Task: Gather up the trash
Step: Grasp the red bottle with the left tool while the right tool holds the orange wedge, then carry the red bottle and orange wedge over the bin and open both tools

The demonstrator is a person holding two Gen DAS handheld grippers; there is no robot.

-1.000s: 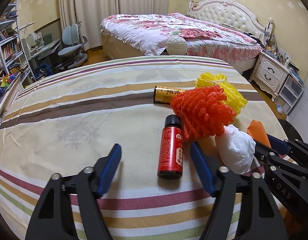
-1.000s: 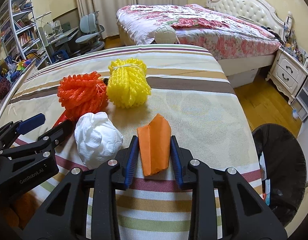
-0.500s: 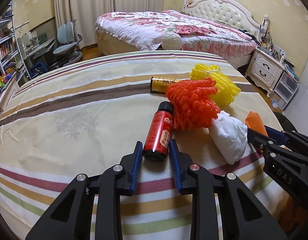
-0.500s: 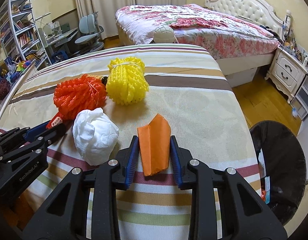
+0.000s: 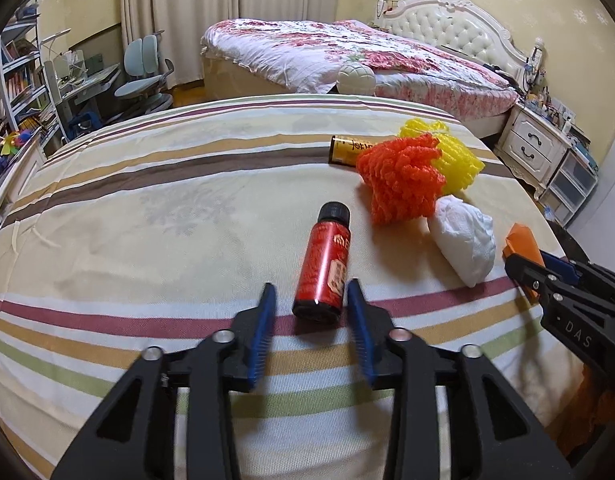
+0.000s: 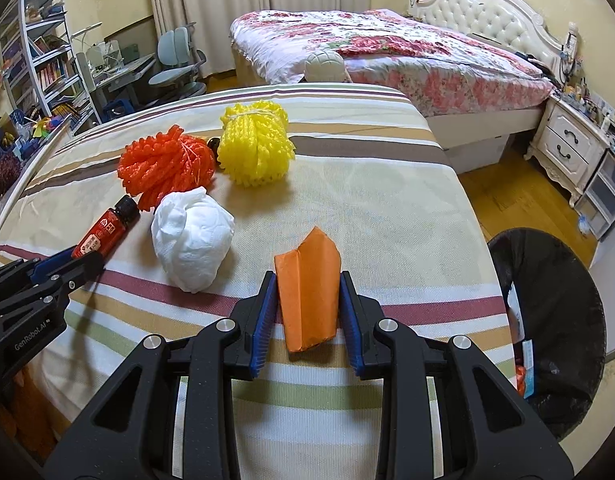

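A red bottle point(image 5: 323, 264) with a black cap lies on the striped bedcover point(image 5: 167, 220). Its base sits between the fingers of my left gripper point(image 5: 310, 286), whose jaws are opening; a gap shows on each side, so the pads do not press it. My right gripper point(image 6: 307, 278) is shut on a folded orange paper point(image 6: 307, 300) just above the cover. Between the two grippers lies a white crumpled tissue ball point(image 6: 191, 240). Behind it sit an orange foam net point(image 5: 403, 176), a yellow foam net point(image 6: 255, 148) and a gold can point(image 5: 347, 150) on its side.
A black lined trash bin point(image 6: 567, 300) stands on the floor off the bedcover's right edge, with some litter inside. Beyond the cover are a flowered bed point(image 5: 327, 48), a white nightstand point(image 6: 567, 148), and a desk with chairs point(image 5: 143, 72) at the left.
The left jaws closed in around the red bottle's base, then spread apart again, and the bottle now lies tilted between them. The right gripper has kept still with the orange paper.
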